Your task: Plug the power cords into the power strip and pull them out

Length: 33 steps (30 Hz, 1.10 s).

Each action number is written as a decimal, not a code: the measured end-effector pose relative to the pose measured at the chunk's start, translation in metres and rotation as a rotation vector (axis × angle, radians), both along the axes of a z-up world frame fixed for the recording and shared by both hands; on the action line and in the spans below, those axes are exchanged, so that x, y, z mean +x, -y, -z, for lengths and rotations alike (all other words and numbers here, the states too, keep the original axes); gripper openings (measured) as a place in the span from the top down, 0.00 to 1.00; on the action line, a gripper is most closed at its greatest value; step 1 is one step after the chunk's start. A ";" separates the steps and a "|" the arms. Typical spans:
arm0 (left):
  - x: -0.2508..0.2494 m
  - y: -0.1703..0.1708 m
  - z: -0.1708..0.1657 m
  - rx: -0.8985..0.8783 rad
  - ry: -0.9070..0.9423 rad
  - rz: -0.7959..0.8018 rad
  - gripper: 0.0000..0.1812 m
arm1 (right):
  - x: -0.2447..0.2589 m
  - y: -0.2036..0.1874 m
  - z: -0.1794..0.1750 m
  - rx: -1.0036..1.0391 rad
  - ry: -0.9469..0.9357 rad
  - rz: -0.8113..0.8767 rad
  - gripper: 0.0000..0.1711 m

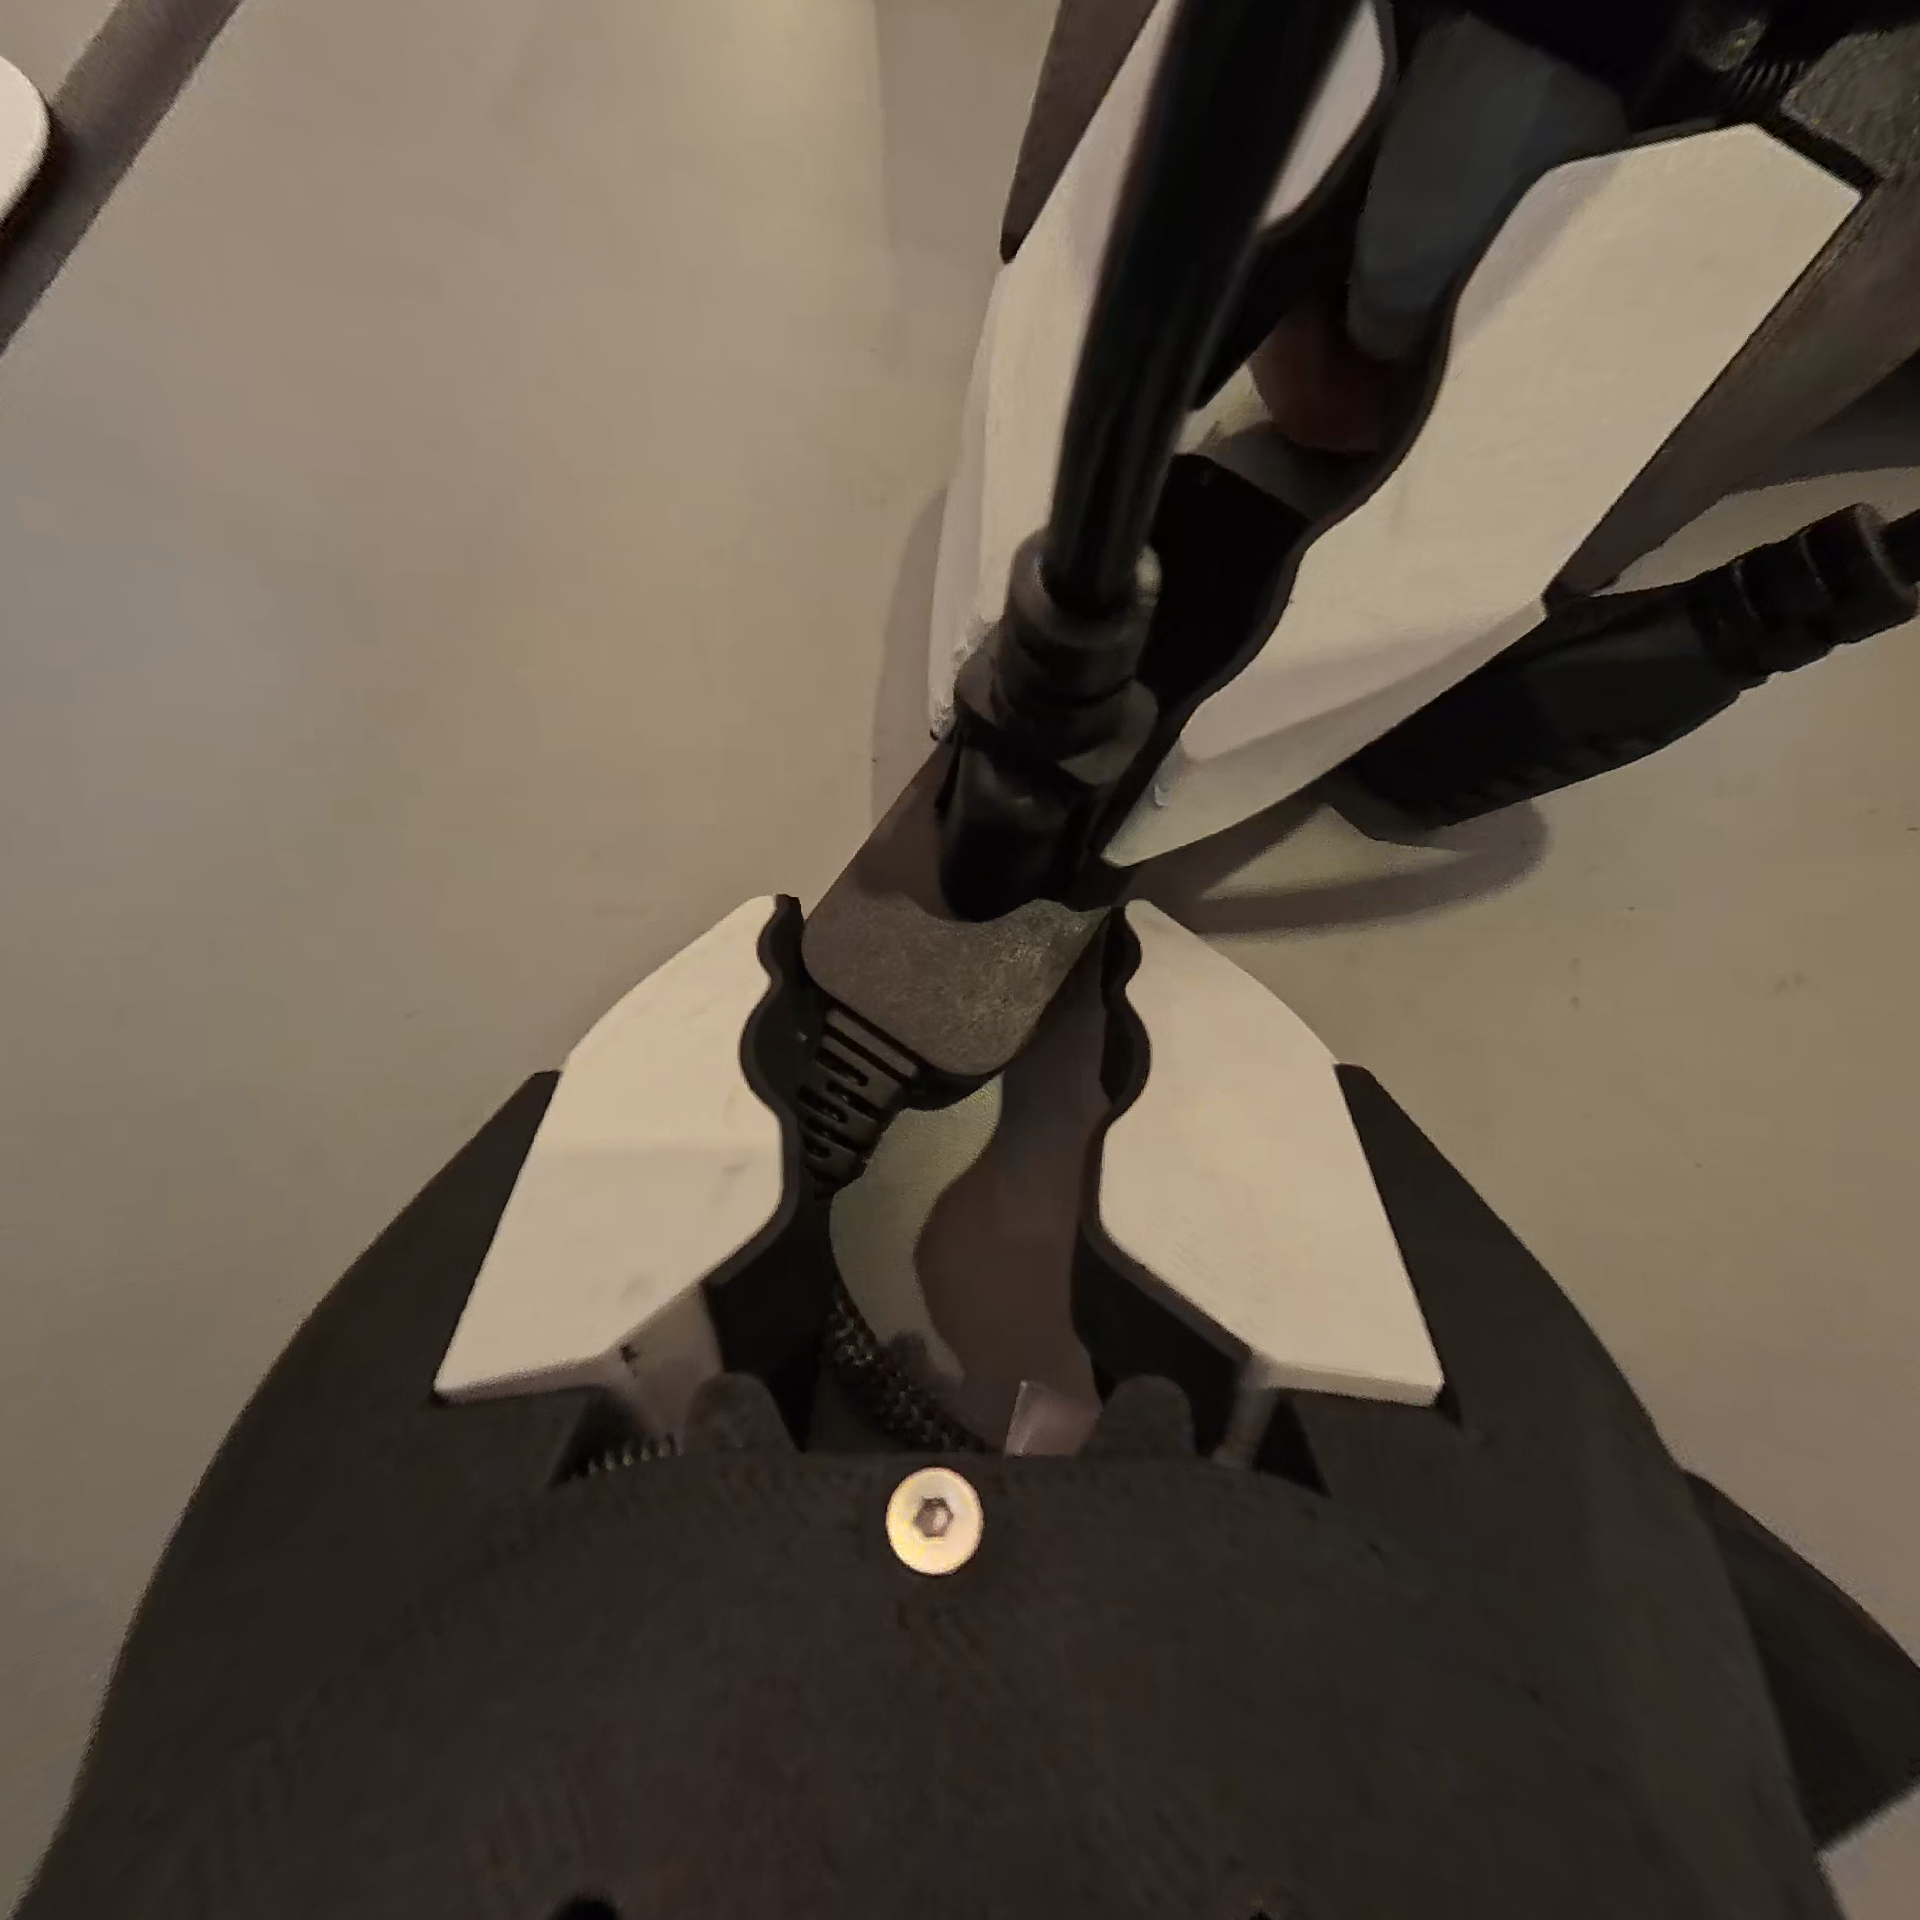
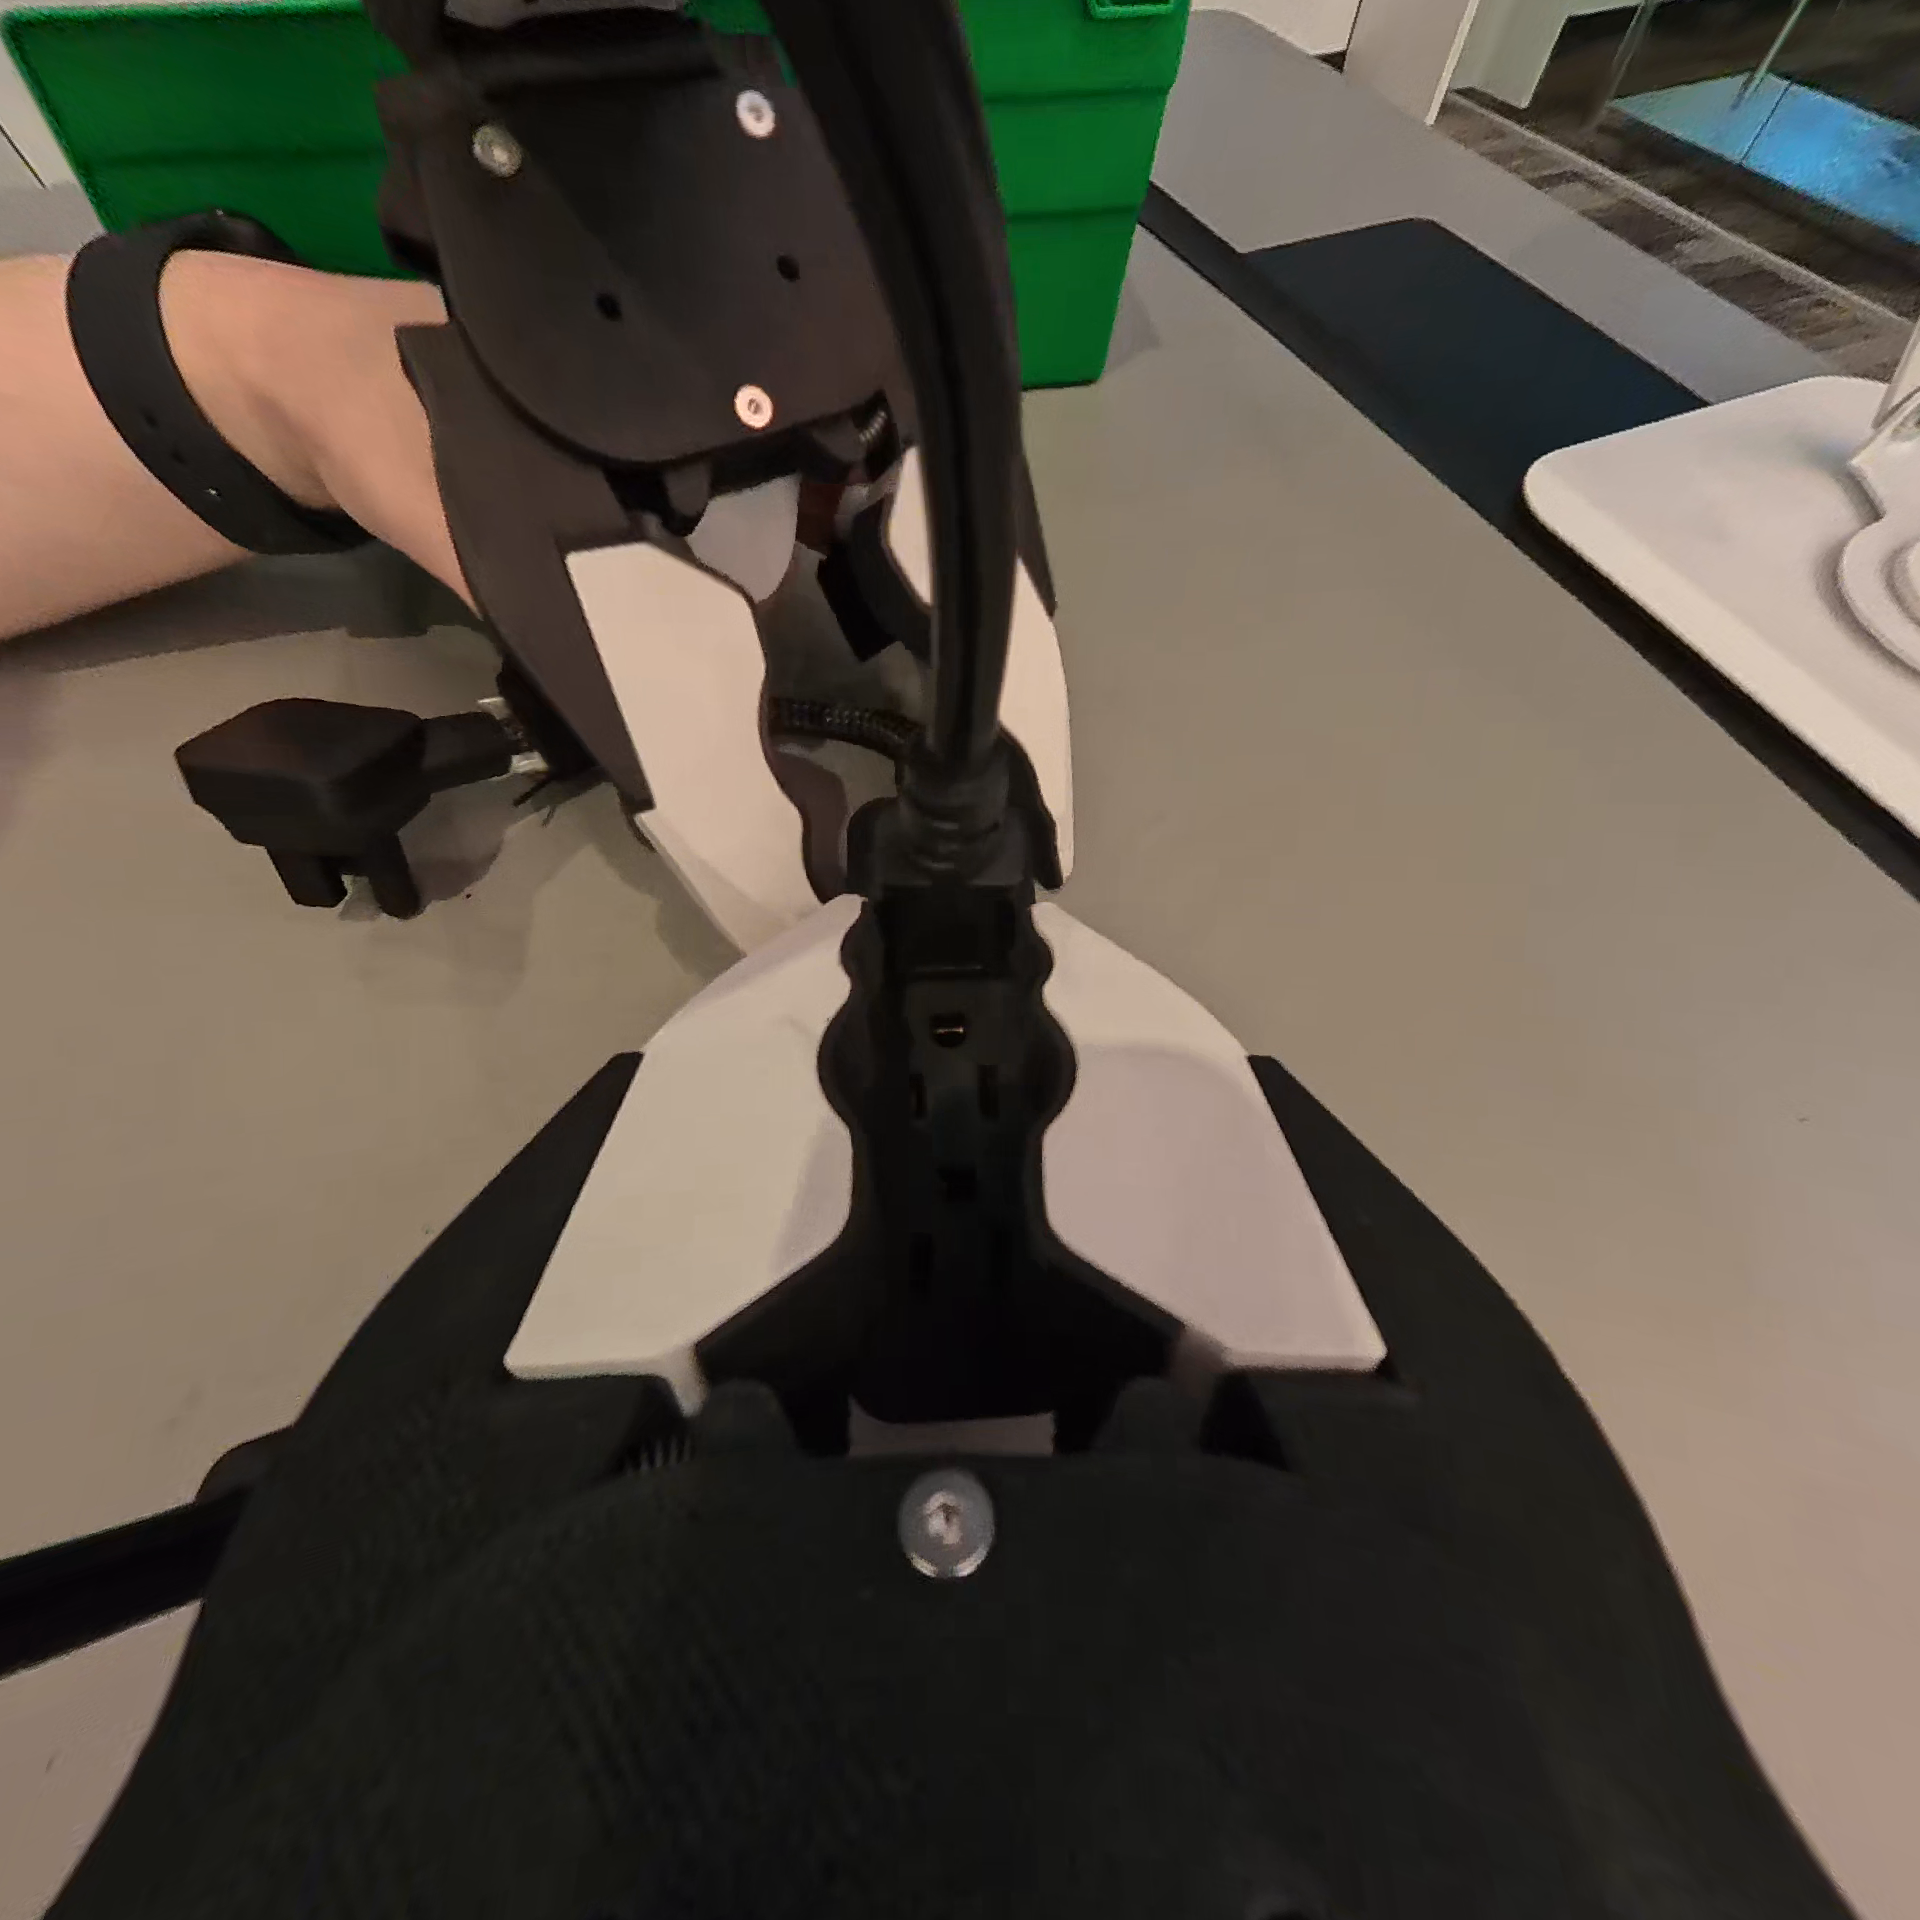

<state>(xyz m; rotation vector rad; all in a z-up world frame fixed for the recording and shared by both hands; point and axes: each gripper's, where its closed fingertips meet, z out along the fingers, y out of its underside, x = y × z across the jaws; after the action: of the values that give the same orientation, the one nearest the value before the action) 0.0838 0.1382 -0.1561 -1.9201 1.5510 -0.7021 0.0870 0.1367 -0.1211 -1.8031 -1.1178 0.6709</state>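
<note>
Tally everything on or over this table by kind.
Hand-held grippers: 2, the left hand-held gripper and the right hand-held gripper
Power strip: 1
Plugs: 2, the inserted plug and the loose plug
Green bin: 1
White tray: 1
Total: 7

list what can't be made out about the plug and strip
Plug prongs: right view, hidden by the plug body; seated or not, cannot tell.
Strip far end: left view, covered by the right gripper.
Cord top: both views, cut off by the upper edge.
</note>
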 end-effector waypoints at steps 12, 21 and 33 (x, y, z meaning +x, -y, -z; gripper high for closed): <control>0.012 0.002 0.003 0.058 -0.018 -0.008 0.65 | -0.013 -0.004 -0.003 -0.092 -0.077 -0.016 0.83; 0.014 0.005 0.003 0.048 -0.025 -0.003 0.65 | -0.011 -0.003 -0.002 -0.039 -0.044 0.015 0.84; 0.016 0.006 0.002 0.047 -0.022 -0.021 0.67 | 0.000 0.001 -0.005 0.112 0.019 0.038 0.83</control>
<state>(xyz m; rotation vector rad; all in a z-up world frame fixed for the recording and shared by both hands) 0.0994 0.1326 -0.1582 -1.9127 1.5448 -0.6320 0.0868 0.1358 -0.1166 -1.7345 -1.1094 0.5590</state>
